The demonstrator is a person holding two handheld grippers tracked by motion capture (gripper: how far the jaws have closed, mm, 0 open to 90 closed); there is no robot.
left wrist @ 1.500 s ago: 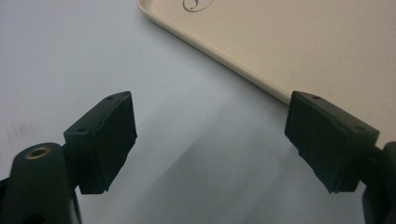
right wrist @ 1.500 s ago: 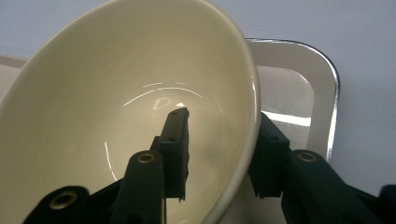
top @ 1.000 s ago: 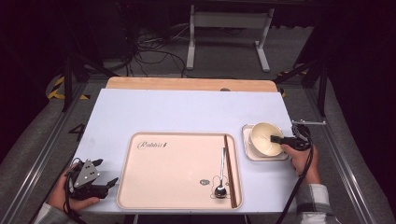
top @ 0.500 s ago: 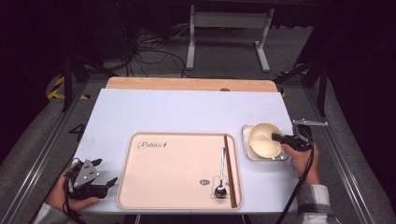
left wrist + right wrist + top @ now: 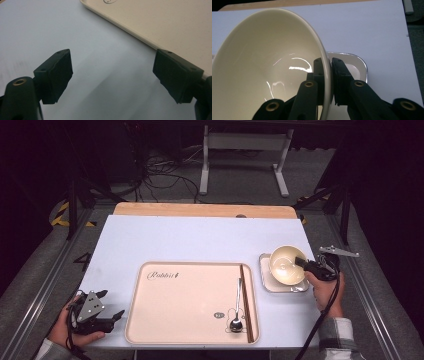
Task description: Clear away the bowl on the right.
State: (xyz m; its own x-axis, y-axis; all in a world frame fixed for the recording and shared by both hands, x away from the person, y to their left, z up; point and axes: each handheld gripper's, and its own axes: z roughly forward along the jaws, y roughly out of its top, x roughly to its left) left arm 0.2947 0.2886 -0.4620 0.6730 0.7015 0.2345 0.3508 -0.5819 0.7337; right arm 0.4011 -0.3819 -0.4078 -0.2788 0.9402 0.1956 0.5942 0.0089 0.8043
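Cream bowl [image 5: 286,265] tipped up over the small square dish [image 5: 265,279]

The right gripper [image 5: 301,263] pinches the bowl's rim, one jaw inside, one outside; beside it lies the beige tray [image 5: 185,302], and the left gripper [image 5: 112,306] rests wide open, holding nothing.

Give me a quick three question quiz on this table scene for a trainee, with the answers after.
1. True or false: the right gripper is clamped on the bowl rim.
2. Which lies nearer the tray edge: A the spoon, B the chopsticks?
3. Fill in: the left gripper jaws stand ____.
Key: 1 true. 2 B. 3 open.
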